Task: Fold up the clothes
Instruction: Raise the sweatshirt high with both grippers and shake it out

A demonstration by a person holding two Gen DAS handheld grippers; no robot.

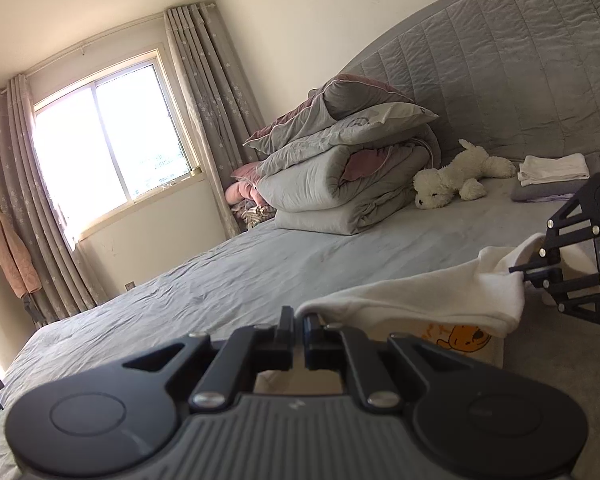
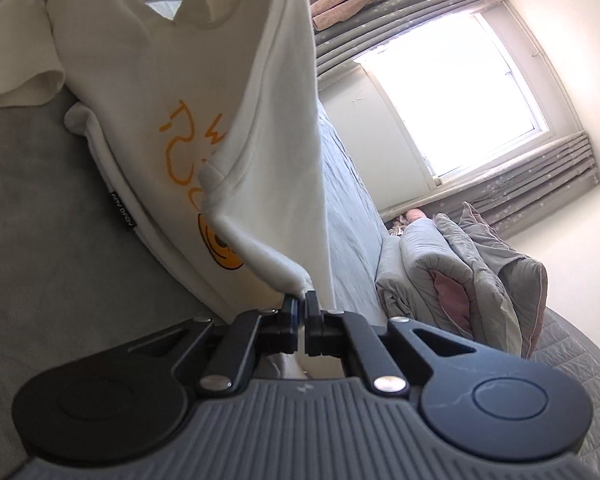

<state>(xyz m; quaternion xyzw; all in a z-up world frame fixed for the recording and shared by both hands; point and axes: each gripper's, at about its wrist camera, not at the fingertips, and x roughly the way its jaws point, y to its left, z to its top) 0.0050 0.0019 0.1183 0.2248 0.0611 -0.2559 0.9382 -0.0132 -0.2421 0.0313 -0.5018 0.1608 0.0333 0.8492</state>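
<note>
Both tools were clamped on the same cream-white cotton top with the orange cartoon-bear print (image 1: 440,300). The left tool (image 1: 299,320) had its jaws pinched on one edge of the fabric, and the right tool (image 2: 303,300) was closed tight on a bunched-up bit of hem or cuff, can't tell which. In the left wrist view the right tool (image 1: 528,271) sat off to the side, with a band of cloth stretched between the two.

The top was partly lifted off the grey bed sheet (image 1: 220,272), and the printed part lay lower, near or on the bed. A small folded white pile (image 1: 552,168) sat near the quilted headboard beside a fluffy white plush dog (image 1: 456,178).

What could've gone wrong, I reckon: the right grip looked like a thin pinch on a thick wad, so a tug might've pulled it free. And if the two tools moved unevenly, the slack body could've bunched and left a crooked fold.
</note>
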